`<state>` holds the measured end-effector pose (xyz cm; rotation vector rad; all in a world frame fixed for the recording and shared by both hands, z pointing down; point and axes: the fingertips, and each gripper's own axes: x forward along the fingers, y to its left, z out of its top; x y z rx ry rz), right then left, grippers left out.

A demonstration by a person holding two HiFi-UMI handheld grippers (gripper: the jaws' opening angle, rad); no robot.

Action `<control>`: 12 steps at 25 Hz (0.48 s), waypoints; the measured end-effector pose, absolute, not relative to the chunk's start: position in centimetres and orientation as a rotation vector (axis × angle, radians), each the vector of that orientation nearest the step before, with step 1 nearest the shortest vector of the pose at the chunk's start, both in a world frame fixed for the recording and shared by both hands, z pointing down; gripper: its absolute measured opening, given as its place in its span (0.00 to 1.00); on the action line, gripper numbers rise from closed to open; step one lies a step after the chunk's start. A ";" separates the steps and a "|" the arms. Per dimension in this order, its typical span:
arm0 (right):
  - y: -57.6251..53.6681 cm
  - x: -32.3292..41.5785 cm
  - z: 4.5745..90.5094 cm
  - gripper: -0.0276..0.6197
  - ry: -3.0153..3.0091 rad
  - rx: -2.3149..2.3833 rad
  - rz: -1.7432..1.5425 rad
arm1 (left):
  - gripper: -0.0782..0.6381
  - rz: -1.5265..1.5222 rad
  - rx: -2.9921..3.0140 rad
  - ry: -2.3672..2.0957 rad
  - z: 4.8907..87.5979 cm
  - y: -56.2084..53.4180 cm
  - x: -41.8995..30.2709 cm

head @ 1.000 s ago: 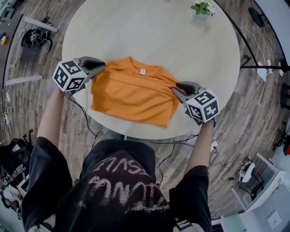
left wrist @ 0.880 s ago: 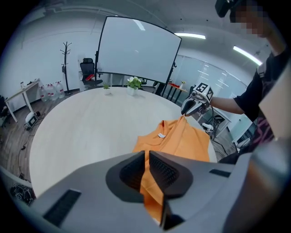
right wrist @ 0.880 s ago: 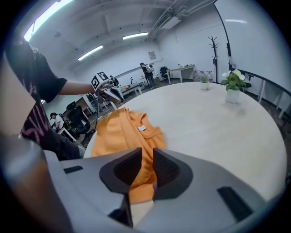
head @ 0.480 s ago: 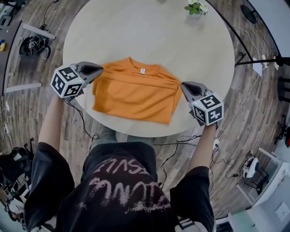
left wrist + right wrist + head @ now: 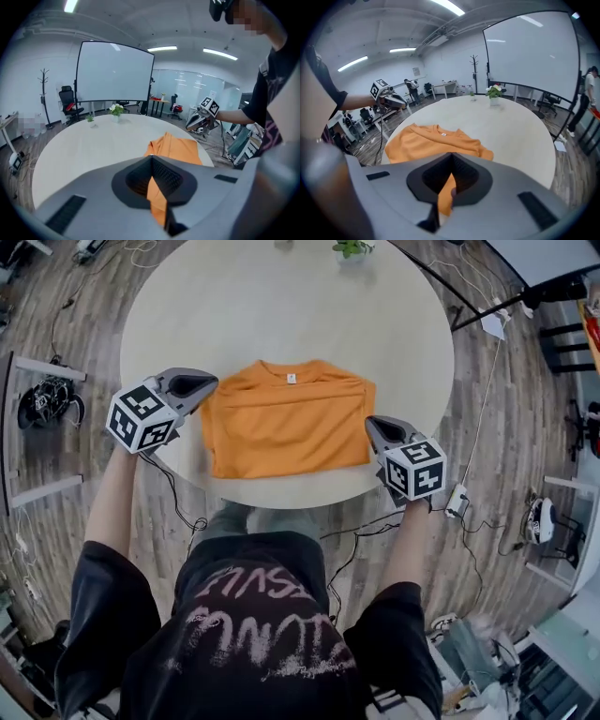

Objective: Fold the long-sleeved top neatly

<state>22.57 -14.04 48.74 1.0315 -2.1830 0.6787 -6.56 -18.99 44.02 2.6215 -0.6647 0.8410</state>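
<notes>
The left tongs (image 5: 151,157) are closed with a strip of orange cloth pinched between them. The right tongs (image 5: 451,154) hold the same way, each at one side edge of the long-sleeved top (image 5: 286,418). Gripping both sides at once probably keeps the bundle square for the next fold. It lies as a compact rectangle by the near edge of the worktop (image 5: 281,306). The only container, a small pot (image 5: 353,247) at the far rim, holds a green plant.
</notes>
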 end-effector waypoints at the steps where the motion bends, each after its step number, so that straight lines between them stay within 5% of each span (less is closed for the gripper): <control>1: -13.1 22.3 48.6 0.05 -2.162 1.076 0.689 | 0.12 0.848 2.659 -0.638 43.6 -18.9 -6.5; 12: -4.0 21.1 46.4 0.05 -2.022 1.566 0.808 | 0.12 1.158 3.047 -0.071 38.5 -17.9 -1.9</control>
